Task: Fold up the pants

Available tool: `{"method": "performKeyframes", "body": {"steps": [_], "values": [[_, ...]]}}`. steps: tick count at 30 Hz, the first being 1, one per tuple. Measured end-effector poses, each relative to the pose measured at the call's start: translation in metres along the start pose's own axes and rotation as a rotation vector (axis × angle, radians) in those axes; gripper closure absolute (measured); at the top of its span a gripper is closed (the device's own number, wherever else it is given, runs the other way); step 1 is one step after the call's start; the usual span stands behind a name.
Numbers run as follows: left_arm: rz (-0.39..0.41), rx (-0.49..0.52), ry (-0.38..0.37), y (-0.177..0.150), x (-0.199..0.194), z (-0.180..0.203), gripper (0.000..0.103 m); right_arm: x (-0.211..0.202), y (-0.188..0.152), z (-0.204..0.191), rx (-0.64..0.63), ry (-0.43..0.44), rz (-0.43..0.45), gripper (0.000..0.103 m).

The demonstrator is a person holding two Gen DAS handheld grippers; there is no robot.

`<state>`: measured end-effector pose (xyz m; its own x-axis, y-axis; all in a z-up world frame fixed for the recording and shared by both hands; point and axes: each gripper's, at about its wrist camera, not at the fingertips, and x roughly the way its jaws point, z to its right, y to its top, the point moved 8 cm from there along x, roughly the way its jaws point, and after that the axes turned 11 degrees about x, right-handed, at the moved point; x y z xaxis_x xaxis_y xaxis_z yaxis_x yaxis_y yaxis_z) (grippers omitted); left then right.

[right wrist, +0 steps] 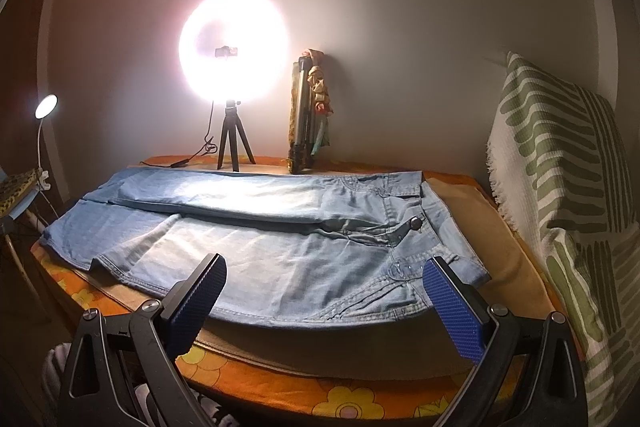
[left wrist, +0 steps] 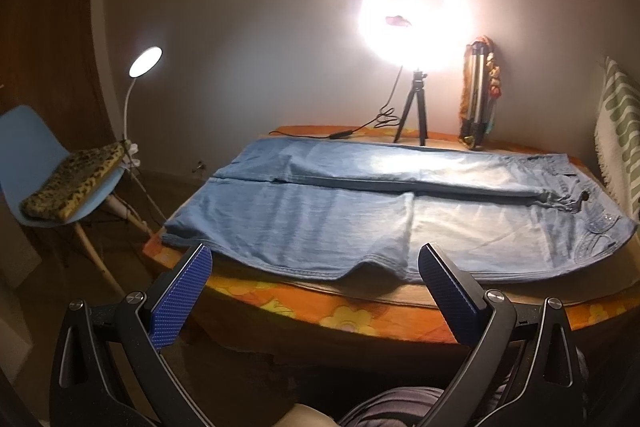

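Both the left gripper (left wrist: 316, 259) and right gripper (right wrist: 324, 267) are hanging spread, empty, before the jeans (left wrist: 360, 219); only the left view is showing a blue chair (left wrist: 28, 143), perhaps cushioned.

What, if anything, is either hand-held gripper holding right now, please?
Nothing: the left hand-held gripper and right hand-held gripper are open, short of the jeans.

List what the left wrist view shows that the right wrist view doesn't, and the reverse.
Only the left wrist view: the blue chair in full, with a leopard-print cushion, and the open left gripper.

Only the right wrist view: the tan underlay beyond the waistband, and the open right gripper.

Both: the jeans spread flat on the floral table, ring light, desk lamp, folded tripod, striped cloth.
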<state>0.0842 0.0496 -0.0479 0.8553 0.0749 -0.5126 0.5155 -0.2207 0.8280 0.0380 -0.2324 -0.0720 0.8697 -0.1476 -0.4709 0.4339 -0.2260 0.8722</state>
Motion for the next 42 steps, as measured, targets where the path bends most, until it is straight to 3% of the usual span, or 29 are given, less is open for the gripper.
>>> {"method": "performKeyframes", "body": {"steps": [17, 27, 36, 42], "values": [[0.014, -0.036, 0.019, 0.018, 0.005, -0.080, 0.000, 0.004, 0.038, -0.004, -0.074, 0.138, 0.019, 0.003], [0.024, -0.014, 0.039, 0.054, 0.026, -0.107, 0.000, 0.018, 0.068, -0.027, -0.097, 0.202, -0.010, 0.003], [0.048, 0.002, 0.063, 0.109, 0.065, -0.133, 0.000, 0.061, 0.118, -0.065, -0.123, 0.239, -0.013, 0.003], [-0.010, 0.004, 0.049, 0.121, 0.120, -0.140, 0.001, 0.122, 0.139, -0.088, -0.133, 0.285, -0.081, 0.004]]}}
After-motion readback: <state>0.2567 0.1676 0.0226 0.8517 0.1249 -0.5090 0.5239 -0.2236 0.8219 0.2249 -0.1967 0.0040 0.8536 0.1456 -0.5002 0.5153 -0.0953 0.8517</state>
